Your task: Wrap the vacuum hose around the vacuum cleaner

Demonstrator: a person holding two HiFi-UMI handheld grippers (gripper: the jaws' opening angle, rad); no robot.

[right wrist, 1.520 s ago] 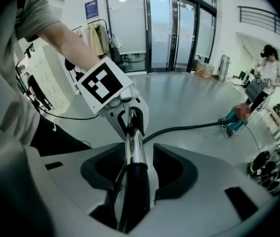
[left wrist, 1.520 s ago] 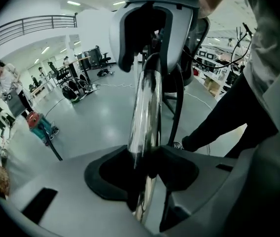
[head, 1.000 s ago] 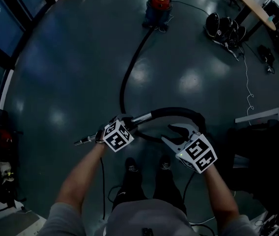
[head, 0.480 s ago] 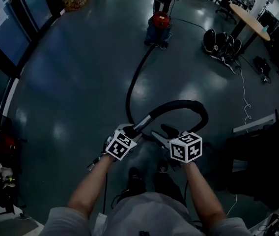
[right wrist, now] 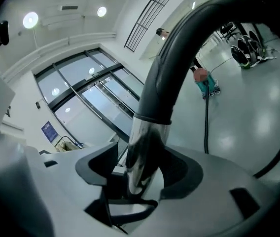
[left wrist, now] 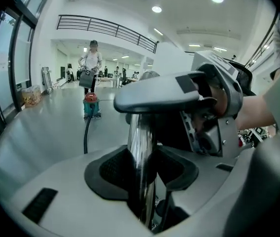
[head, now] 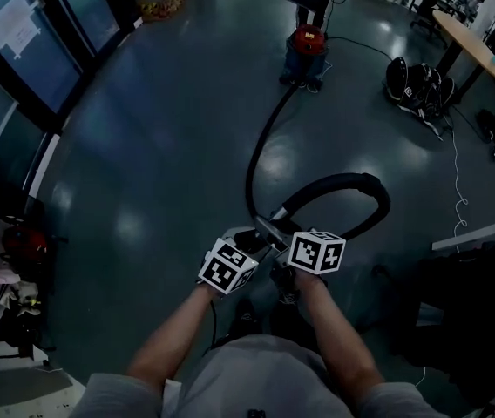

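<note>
Large open-plan office or lab hall indicated. Polished dark floor (head: 143,146) seen throughout, with light patches reflected in it. Recessed ceiling spotlights (left wrist: 156,9) fitted overhead. Dark-framed glass partition walls (head: 30,77) lined along one side, notices (head: 8,26) stuck on. Long wooden worktop (head: 470,37) placed at far edge. Upper-level railing (left wrist: 105,26) seen. White cable (head: 457,168) trailed across floor.

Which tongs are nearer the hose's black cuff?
Right. The right tongs, jaws just opened wider, straddle the metal tube just below the cuff; the left tongs grip the tube farther down.
</note>
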